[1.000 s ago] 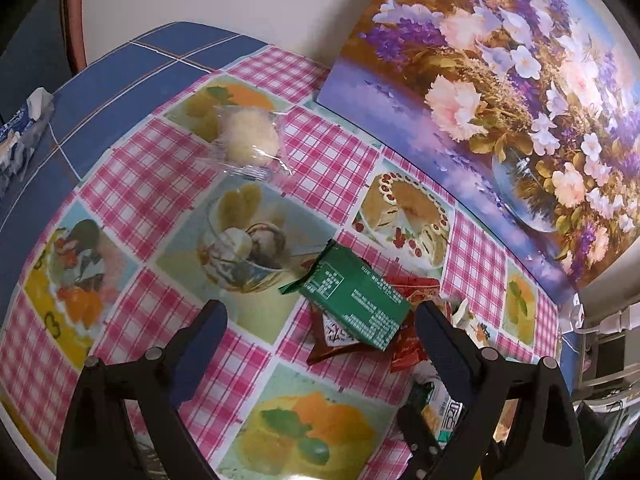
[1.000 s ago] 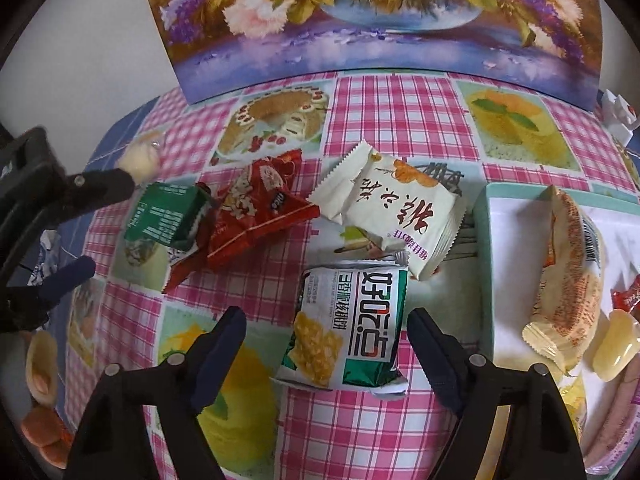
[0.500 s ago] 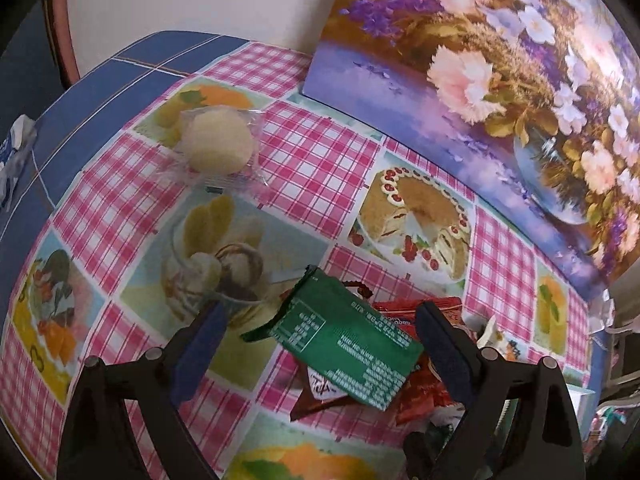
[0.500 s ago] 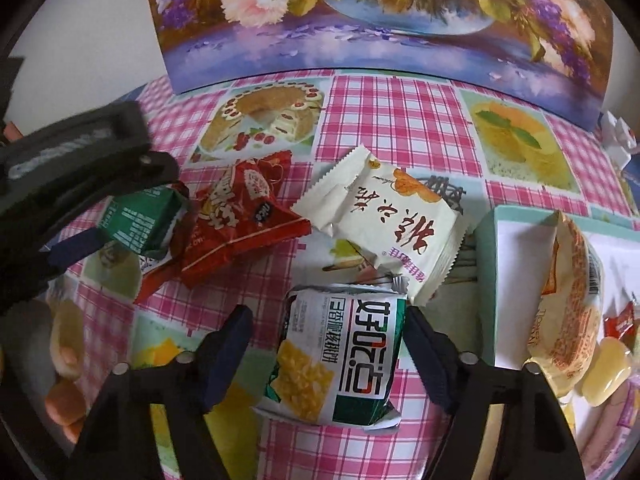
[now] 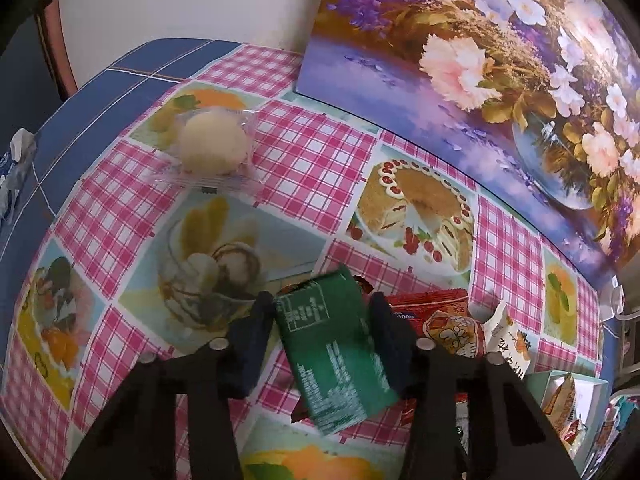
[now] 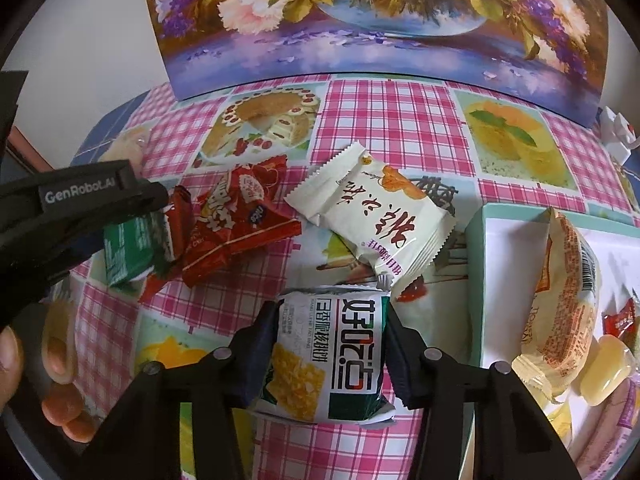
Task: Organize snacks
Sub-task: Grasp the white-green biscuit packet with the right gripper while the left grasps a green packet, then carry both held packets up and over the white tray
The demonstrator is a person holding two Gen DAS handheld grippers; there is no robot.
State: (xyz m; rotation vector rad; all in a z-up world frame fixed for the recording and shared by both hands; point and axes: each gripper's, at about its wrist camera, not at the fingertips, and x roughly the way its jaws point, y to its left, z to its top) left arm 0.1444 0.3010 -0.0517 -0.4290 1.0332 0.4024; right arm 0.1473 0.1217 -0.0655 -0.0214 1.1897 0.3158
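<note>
- Left gripper (image 5: 320,322) is clamped on the dark green foil snack packet (image 5: 334,354); both dark pads press its long sides, and the packet tilts out toward the camera's lower right.
- Whether that green packet is lifted off the table or resting on it, I cannot tell from either view.
- Right gripper (image 6: 330,344) is closed onto the white-and-green cracker packet with a yellow cracker picture (image 6: 328,356), one pad on each side edge, the packet sitting on the pink checked tablecloth with fruit and cake pictures (image 6: 396,128).
- Just beyond the right gripper lies the cream wrapper with red script (image 6: 376,220), near the cracker packet's top edge.
- To its left, the red crinkled snack bag (image 6: 236,220) partly tucks under the green packet; its lower end is hidden there.
- At the right edge, a pale teal tray (image 6: 476,240) holds an orange-printed bun bag (image 6: 560,300); the other small items in it are cut off by the frame.
- Further out on the left view, a clear-wrapped pale round cake (image 5: 212,144) sits alone, well apart from the pile.
- At the back, a flower painting (image 6: 380,20) leans against the wall.
- Fingertips (image 6: 60,352) show at the lower left, blurred.
</note>
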